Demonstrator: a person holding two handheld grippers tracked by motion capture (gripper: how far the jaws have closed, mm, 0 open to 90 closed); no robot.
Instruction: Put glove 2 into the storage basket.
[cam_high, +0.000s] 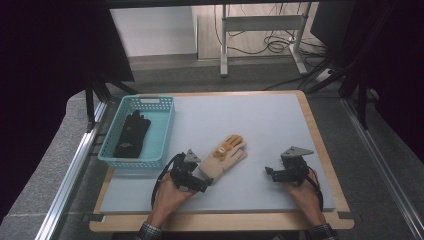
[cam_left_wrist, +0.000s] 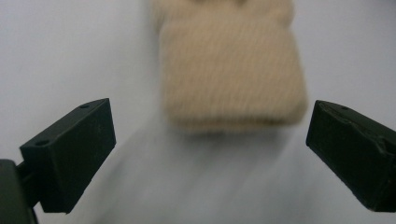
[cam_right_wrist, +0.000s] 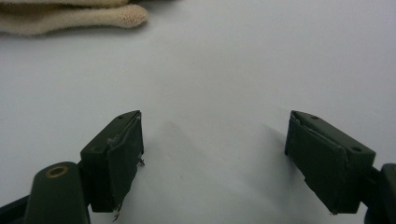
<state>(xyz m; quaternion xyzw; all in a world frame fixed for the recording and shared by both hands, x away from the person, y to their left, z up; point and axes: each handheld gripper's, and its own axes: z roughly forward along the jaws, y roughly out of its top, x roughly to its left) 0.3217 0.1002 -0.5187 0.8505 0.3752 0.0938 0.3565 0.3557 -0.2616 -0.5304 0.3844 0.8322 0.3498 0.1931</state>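
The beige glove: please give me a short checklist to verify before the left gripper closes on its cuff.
1. Left gripper jaws open wide: ok.
2. Cuff of the beige glove lies between the jaws: not ok; it lies just ahead of the tips, so the gripper likely needs to advance a little.
3. Cuff centred on the gap: ok, roughly.
4. Glove lies flat on the table, nothing on it: ok.
5. Right gripper open and apart from the glove: ok.
6. Blue basket has room beside the black glove: ok.
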